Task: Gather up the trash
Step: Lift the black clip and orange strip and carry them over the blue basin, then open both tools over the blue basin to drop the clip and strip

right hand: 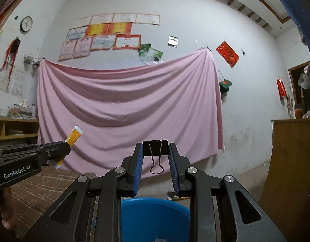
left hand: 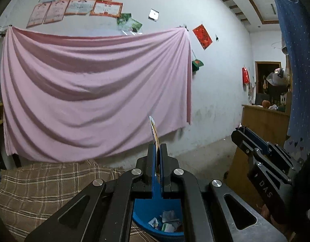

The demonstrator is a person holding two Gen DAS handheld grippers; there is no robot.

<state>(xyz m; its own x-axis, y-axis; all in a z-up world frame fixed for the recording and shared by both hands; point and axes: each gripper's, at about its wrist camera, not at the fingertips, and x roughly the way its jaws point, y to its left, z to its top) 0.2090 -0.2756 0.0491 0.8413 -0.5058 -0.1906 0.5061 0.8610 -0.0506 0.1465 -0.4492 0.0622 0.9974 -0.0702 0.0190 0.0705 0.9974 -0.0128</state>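
Observation:
My left gripper is shut on a flat orange and white wrapper that sticks up edge-on between the pads; the wrapper also shows in the right wrist view, held by the left gripper. My right gripper is shut on a black binder clip, gripped by its body with the wire handles hanging down. Both grippers are held above a blue basin, which also shows in the right wrist view. The basin holds several crumpled wrappers. The right gripper shows at the right of the left wrist view.
A brown plaid cloth covers the surface under the basin. A pink sheet hangs on the wall ahead. A wooden cabinet stands at the right and shelves at the left. Small scraps lie on the concrete floor.

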